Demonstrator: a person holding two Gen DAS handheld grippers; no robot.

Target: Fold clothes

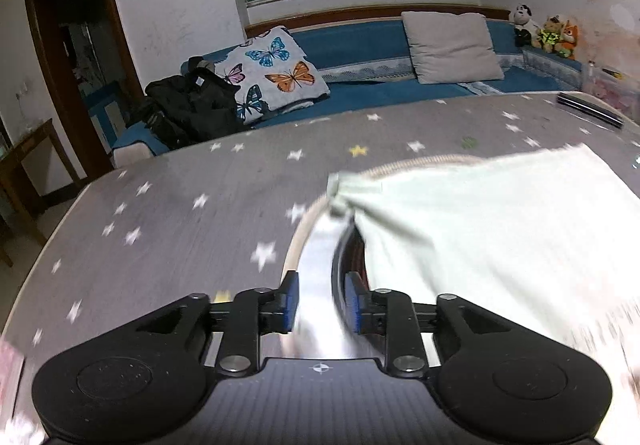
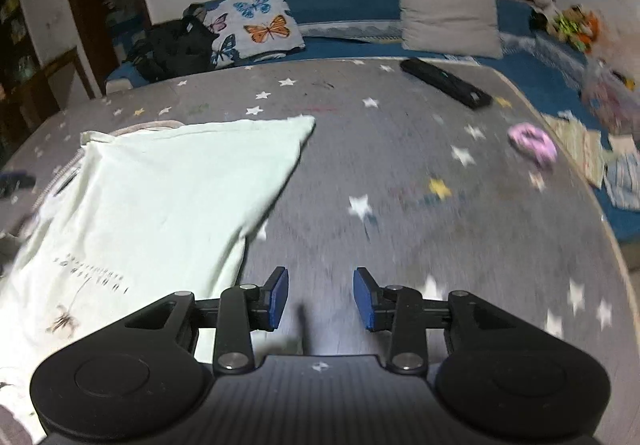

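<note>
The pale green garment lay flat on the grey star-print table, taking up its left-hand part in the right wrist view, a fold already in it so that one corner pointed toward the table's far edge and its printed front faced up near the near edge. The left gripper stood with its blue pads parted, just beside the cloth's bunched near corner; nothing seemed pinched, though blur made that hard to tell. The right gripper hung over bare table beside the garment's right edge, pads spread and empty. I judged one fold to be just laid down and let go; the next move would call for fresh holds on an edge. A black remote lay toward the far right corner, a pink scrunchie near the right edge.
</note>
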